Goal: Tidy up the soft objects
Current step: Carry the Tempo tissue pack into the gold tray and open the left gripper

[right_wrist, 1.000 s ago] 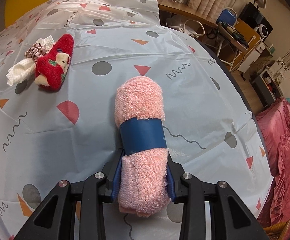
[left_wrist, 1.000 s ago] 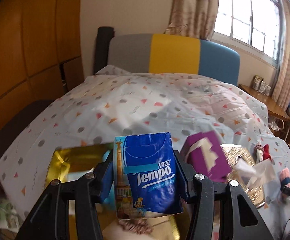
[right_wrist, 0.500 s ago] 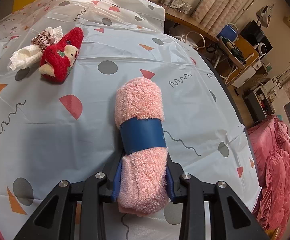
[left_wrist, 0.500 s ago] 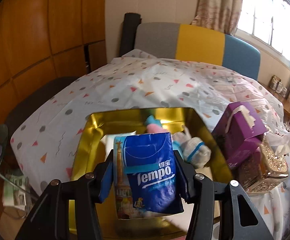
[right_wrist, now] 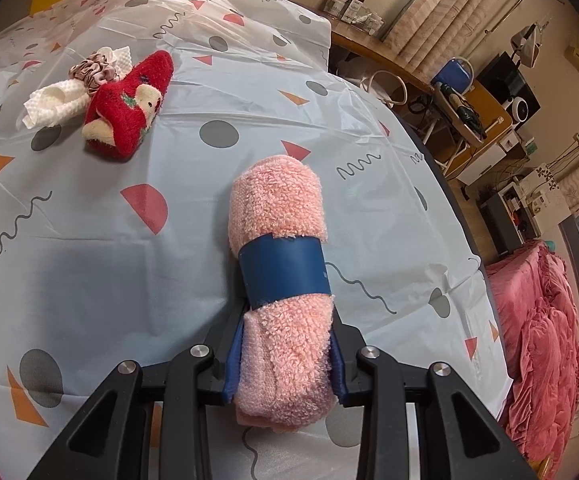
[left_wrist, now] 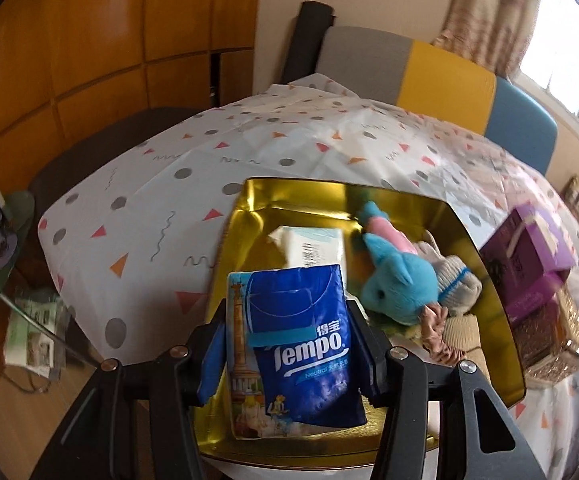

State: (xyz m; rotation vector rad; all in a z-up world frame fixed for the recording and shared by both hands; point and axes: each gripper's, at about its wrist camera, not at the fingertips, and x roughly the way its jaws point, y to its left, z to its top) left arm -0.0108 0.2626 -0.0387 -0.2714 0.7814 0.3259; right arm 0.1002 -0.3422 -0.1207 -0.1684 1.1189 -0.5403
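left wrist camera sits right behind its gripper (left_wrist: 289, 354), looking forward and down over a gold tray (left_wrist: 245, 216) close below, with the bedspread (left_wrist: 161, 184), headboard (left_wrist: 429, 68) and wooden wall panels (left_wrist: 89, 40) beyond. right wrist camera rides behind the other gripper (right_wrist: 285, 354), angled steeply down and very near the same patterned bedspread (right_wrist: 109, 248), a desk (right_wrist: 481, 112) and window side of the room off to the right. both views share that spotted cover; the left view's far right edge is too blurred to match further.
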